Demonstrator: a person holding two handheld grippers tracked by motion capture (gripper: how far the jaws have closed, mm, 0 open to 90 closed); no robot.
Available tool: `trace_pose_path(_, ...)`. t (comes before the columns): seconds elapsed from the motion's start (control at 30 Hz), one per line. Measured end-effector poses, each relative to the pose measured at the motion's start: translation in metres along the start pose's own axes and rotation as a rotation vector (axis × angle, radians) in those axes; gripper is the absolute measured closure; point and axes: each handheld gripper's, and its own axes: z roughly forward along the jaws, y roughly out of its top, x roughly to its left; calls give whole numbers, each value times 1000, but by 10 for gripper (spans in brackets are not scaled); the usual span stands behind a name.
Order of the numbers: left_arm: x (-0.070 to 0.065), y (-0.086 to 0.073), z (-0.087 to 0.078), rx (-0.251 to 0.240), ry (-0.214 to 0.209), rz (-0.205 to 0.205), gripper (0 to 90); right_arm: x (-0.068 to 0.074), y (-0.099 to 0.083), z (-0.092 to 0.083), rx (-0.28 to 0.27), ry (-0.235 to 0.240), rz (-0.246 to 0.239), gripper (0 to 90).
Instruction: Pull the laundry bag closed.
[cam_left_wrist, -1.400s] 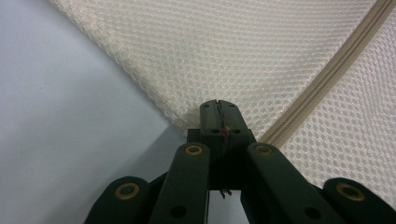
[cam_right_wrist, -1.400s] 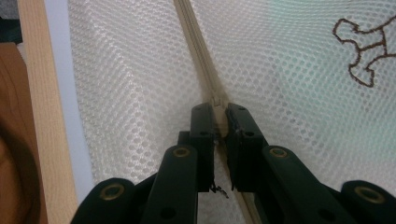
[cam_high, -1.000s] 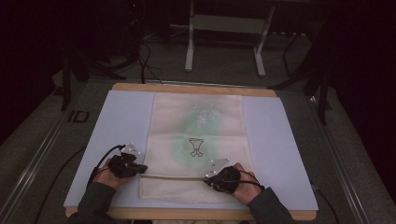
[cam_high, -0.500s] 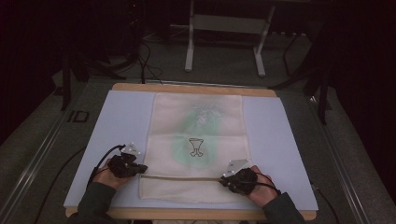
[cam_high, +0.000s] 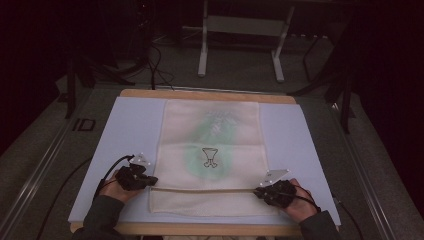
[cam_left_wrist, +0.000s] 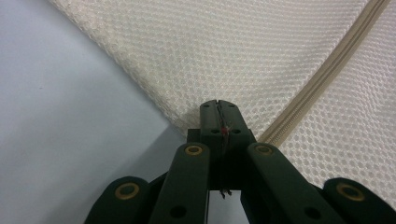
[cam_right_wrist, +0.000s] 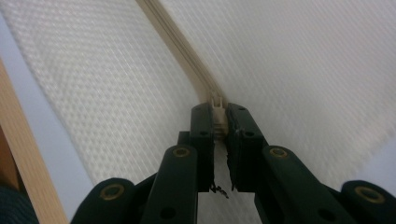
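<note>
The cream mesh laundry bag lies flat between both: left hand-held gripper pinches its edge, right hand-held gripper clamps its beige zipper pull.

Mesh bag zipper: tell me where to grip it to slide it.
Grip the small pull tab on the zipper, coming in level along its line from the bag's side edge. It stands proud of the flat mesh.

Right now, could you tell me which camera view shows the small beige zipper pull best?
The right gripper view: the small beige zipper pull sits pinched between the right gripper jaws. The high view hides it under that gripper; the left gripper view shows zipper tape alone.
</note>
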Motion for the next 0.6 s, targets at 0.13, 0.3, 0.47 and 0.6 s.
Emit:
trace_pose_path(0.13,0,0,0,0,1,-1,900,-5,-7,-4,1,-10,21,822)
trace_pose_path(0.3,0,0,0,0,1,-1,900,-14,-21,-15,-15,-20,67,822)
trace_pose_path(0.47,-1,0,0,2,2,0,900,-20,-32,-23,-45,4,103,821)
trace_pose_path(0.6,0,0,0,0,0,1,900,-19,-31,-21,-32,1,99,822)
